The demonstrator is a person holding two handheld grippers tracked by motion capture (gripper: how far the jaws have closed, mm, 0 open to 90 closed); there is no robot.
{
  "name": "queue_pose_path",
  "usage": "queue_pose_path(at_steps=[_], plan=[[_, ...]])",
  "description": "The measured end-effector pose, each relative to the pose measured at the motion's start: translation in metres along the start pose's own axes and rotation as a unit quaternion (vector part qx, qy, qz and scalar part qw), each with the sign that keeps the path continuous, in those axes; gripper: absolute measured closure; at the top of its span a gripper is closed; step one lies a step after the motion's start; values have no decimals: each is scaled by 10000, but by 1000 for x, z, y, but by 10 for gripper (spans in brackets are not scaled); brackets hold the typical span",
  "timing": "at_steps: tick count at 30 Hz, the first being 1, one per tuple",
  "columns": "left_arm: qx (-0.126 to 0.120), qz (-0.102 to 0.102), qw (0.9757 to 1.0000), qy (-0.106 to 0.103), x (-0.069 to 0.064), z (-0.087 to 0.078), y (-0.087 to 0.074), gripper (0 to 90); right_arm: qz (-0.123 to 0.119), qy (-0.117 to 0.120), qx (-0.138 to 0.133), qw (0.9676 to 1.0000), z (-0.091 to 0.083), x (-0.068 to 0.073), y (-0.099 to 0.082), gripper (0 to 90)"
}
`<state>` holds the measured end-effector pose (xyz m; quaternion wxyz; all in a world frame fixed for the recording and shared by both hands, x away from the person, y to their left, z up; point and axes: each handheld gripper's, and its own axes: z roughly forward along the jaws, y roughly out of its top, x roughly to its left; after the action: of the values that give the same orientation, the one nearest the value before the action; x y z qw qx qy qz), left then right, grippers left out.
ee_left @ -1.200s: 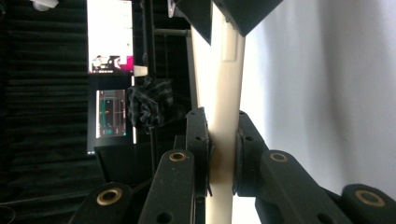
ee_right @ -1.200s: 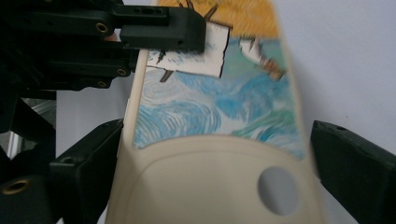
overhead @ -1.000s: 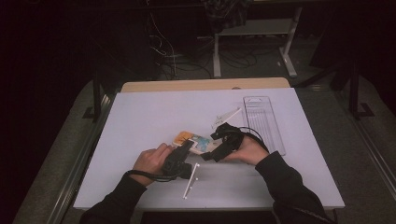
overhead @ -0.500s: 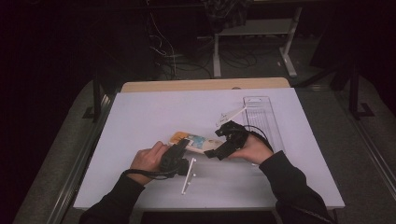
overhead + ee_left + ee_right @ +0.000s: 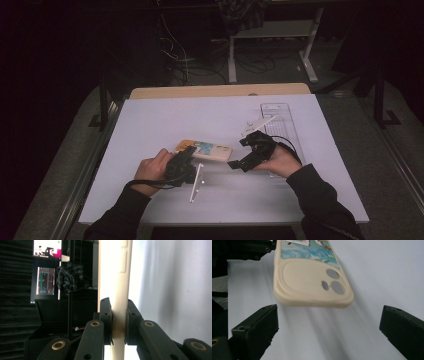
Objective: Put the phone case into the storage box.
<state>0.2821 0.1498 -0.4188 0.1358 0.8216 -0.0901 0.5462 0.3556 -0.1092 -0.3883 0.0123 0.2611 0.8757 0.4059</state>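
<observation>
Right gripper backing off the phone case, left one holding it up.

The white table [image 5: 150, 120] is carrying the work. Compared with a second ago, the right gripper [image 5: 239, 164] is sitting further toward 3 o'clock, jaws wide apart, off the case's camera end, so the handover looks undone or not yet made. The left gripper [image 5: 119, 322] is clamping the phone case [image 5: 205, 149] edge-on at table centre, at 9 o'clock of the right gripper. Case: cream rim, blue wave print, camera holes [image 5: 334, 282].
</observation>
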Motion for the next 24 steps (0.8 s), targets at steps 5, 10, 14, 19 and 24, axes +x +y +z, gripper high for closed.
queue_pose_path(at_steps=[5,10,14,19,24], plan=[[38,-17,10000,4,1,0,-1,801,-33,1,-62,10000,-1,1,-2,16],[87,-162,9998,32,4,0,-6,801,10,24,-61,10000,-1,1,-2,16],[125,-323,9994,22,8,0,-9,801,-11,14,-46,10000,-1,0,-2,16],[102,-541,9985,25,9,1,-10,801,15,9,-45,10000,-1,0,-2,16],[150,-723,9973,-65,10,1,-11,801,-15,0,-43,10000,0,-1,-2,16]])
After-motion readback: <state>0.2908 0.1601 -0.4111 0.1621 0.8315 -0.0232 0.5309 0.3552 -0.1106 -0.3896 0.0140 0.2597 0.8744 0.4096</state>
